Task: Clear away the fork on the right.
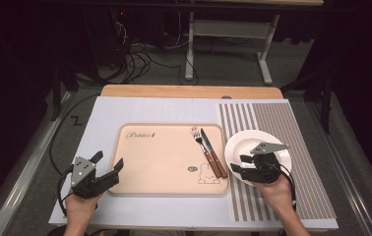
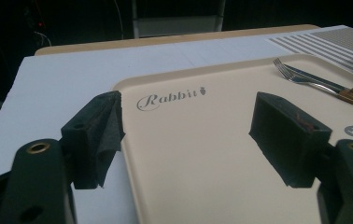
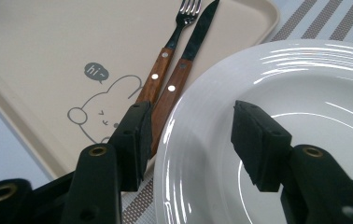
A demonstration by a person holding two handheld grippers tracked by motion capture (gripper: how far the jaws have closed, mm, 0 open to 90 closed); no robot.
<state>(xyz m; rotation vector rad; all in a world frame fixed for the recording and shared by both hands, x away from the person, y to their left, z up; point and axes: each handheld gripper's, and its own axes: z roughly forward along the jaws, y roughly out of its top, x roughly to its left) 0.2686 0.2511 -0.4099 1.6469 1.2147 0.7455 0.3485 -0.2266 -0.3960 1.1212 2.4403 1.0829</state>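
Observation:
A white plate (image 1: 253,140) lies on a striped mat (image 1: 282,118) right of a beige tray (image 1: 164,157). My right gripper (image 1: 238,163) stands open across the plate's near-left rim. In the right gripper view, one jaw hangs outside the plate (image 3: 305,79) and the other over its inside, and the pads do not press on it. A wooden-handled fork (image 1: 201,142) and knife (image 1: 213,152) lie side by side on the tray's right part. My left gripper (image 1: 108,161) is open at the tray's left edge, with nothing between its jaws (image 2: 186,123).
The tray and mat rest on a white board (image 1: 164,108) over a wooden table (image 1: 189,91). The tray (image 2: 202,154) bears a "Rabbit" print and a rabbit drawing near the cutlery handles. Cables and a metal frame lie on the floor beyond the table.

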